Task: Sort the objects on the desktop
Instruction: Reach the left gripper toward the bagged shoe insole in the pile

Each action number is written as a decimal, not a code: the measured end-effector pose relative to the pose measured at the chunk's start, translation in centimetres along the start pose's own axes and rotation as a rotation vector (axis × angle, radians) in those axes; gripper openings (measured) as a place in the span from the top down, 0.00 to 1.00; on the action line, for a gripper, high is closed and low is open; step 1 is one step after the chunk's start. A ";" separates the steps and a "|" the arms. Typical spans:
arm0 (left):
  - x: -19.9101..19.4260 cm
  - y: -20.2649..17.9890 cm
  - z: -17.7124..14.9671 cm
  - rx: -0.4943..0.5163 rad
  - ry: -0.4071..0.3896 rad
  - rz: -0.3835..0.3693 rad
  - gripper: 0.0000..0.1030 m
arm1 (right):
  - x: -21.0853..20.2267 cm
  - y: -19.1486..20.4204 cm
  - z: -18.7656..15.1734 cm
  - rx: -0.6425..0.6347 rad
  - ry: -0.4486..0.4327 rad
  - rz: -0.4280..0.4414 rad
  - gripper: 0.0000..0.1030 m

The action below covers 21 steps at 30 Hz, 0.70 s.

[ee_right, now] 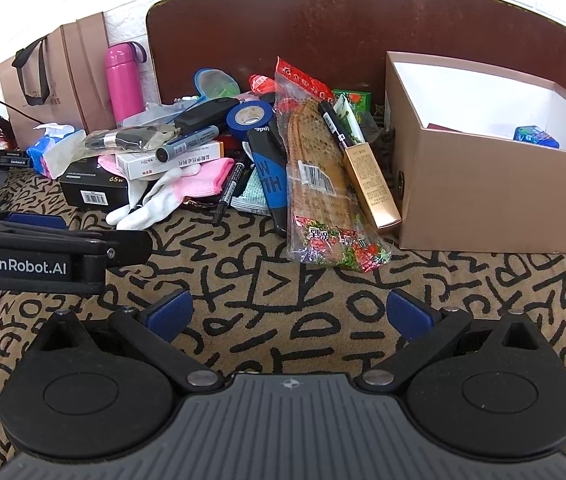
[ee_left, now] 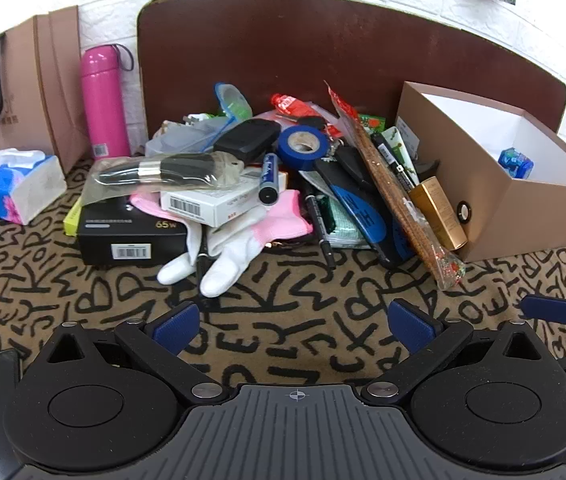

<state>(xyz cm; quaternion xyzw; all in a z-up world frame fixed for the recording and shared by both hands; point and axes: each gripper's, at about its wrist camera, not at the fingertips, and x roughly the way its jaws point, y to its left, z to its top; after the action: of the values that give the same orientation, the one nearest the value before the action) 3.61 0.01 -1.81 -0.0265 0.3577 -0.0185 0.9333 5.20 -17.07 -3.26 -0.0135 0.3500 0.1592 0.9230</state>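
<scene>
Both wide open, empty: left gripper (ee_left: 295,326), right gripper (ee_right: 289,312). Clutter pile (ee_left: 267,184) dead ahead mid-table, box (ee_right: 483,184) toward right edge. Long snack packet (ee_right: 323,184) pointing back at right gripper, nearer that hand.

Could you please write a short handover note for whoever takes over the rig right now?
Left gripper: open, empty, short of the pile.
Right gripper: open, empty, beside it.
Pile against the brown board: blue tape roll, white-and-pink glove, black 65W box, gold box and more.
Done: only a small blue item lies in the cardboard box.
Left: nearly the whole pile.
</scene>
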 end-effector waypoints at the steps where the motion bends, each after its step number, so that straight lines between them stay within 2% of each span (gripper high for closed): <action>1: 0.1 0.0 0.1 -0.001 0.001 -0.005 0.00 | 0.1 0.0 0.0 0.000 0.002 -0.001 0.01; 12: 1.6 -0.3 0.9 -0.006 0.018 -0.023 0.00 | 1.7 -0.5 0.5 0.010 0.018 0.007 0.01; 21: 3.4 -1.9 2.4 -0.010 0.005 -0.139 0.00 | 3.3 -1.1 1.0 -0.043 -0.041 -0.003 0.04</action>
<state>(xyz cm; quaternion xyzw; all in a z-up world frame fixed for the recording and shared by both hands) 7.77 -1.96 -2.19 -0.0556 0.3575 -0.0817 0.9287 8.45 -17.03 -4.76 -0.0305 0.3275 0.1655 0.9297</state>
